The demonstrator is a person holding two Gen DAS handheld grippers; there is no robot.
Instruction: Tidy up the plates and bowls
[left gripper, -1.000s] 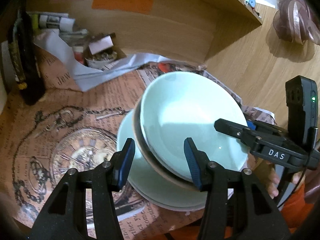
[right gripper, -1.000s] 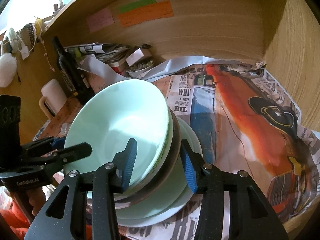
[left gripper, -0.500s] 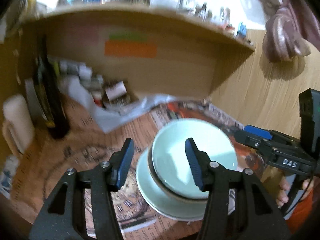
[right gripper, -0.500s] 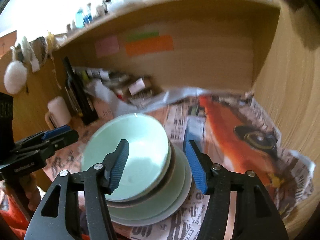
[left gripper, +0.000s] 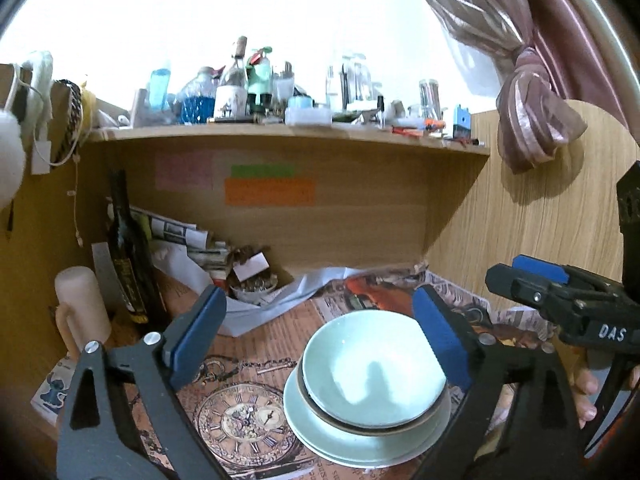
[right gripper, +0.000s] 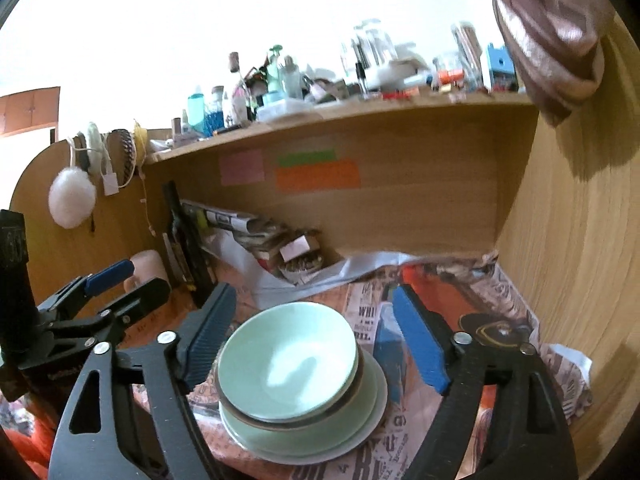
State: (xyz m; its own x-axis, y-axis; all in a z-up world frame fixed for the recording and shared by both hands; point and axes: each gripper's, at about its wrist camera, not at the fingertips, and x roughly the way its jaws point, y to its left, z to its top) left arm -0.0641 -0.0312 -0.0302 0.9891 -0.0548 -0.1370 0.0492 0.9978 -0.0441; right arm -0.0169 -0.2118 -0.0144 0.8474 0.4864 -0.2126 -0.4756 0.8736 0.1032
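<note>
A pale green bowl [left gripper: 374, 376] sits on top of a stack: a brown-rimmed bowl under it, then pale green plates [left gripper: 316, 440], on the newspaper-covered desk. The stack also shows in the right wrist view, the bowl [right gripper: 288, 364] above the plates [right gripper: 372, 412]. My left gripper [left gripper: 320, 336] is open and empty, raised above and behind the stack. My right gripper [right gripper: 312, 344] is open and empty, also raised over the stack. Each gripper shows in the other's view, the right one [left gripper: 560, 304] and the left one [right gripper: 108, 292].
A dark bottle [left gripper: 130, 256], a cream mug [left gripper: 82, 316] and crumpled papers with a small box [left gripper: 248, 276] stand at the back left under a cluttered shelf [left gripper: 288, 132]. A wooden side panel [right gripper: 580, 260] closes the right.
Both grippers have let go of the bowl stack, opened wide and pulled up and back. The stack now rests level on the plates.
</note>
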